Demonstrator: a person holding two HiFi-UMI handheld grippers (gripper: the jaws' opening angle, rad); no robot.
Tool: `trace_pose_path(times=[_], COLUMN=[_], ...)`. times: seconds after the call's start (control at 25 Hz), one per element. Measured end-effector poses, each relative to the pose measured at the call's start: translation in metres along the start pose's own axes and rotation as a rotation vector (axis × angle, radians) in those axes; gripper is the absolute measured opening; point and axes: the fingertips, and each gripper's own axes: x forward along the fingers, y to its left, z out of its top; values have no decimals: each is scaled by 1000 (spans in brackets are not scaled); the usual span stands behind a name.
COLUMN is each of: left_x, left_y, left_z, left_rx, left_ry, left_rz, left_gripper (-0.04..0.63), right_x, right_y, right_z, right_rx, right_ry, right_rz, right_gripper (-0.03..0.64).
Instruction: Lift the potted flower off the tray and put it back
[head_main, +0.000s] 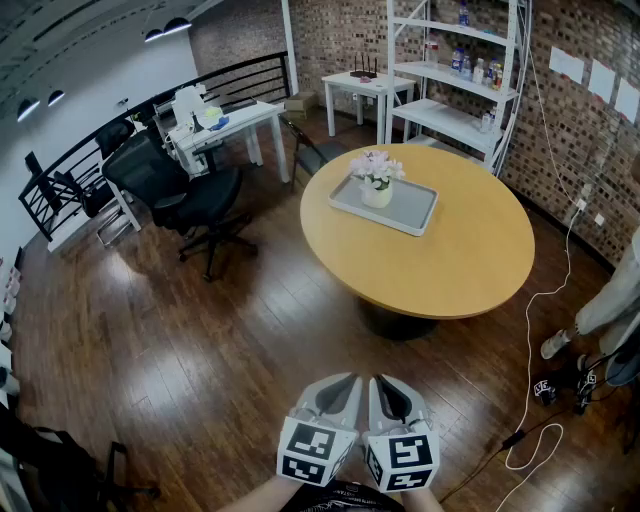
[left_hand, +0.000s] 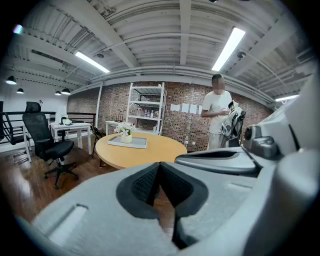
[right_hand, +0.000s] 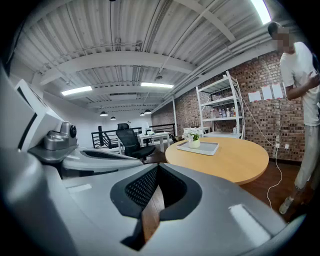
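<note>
Left gripper (head_main: 335, 395) and right gripper (head_main: 392, 397) are hanging pressed together, empty, well apart from the table (head_main: 450, 265). Potted flower (head_main: 376, 180) is sitting on the tray (head_main: 412, 212); likely best: opening early, clasping the pot, not blooms.

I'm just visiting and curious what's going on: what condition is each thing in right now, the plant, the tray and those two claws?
Potted flower: upright, standing on the tray.
Tray: flat on the round table.
Left claw: shut, empty, well short of the table.
Right claw: shut, empty, beside the left one.
</note>
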Motion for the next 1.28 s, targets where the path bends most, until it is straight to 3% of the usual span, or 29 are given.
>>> trace_pose_path(times=[0.68, 1.28], left_x=[99, 167], left_y=[145, 213], left_z=[57, 74], left_rx=[1, -17], left_ry=[0, 10], left_rz=[-90, -82], left_gripper=[3, 3], right_x=[171, 267], right_y=[-17, -42], right_z=[56, 74], right_rx=[22, 27], right_ry=[18, 23], right_rz=[-97, -101], right_gripper=[0, 0])
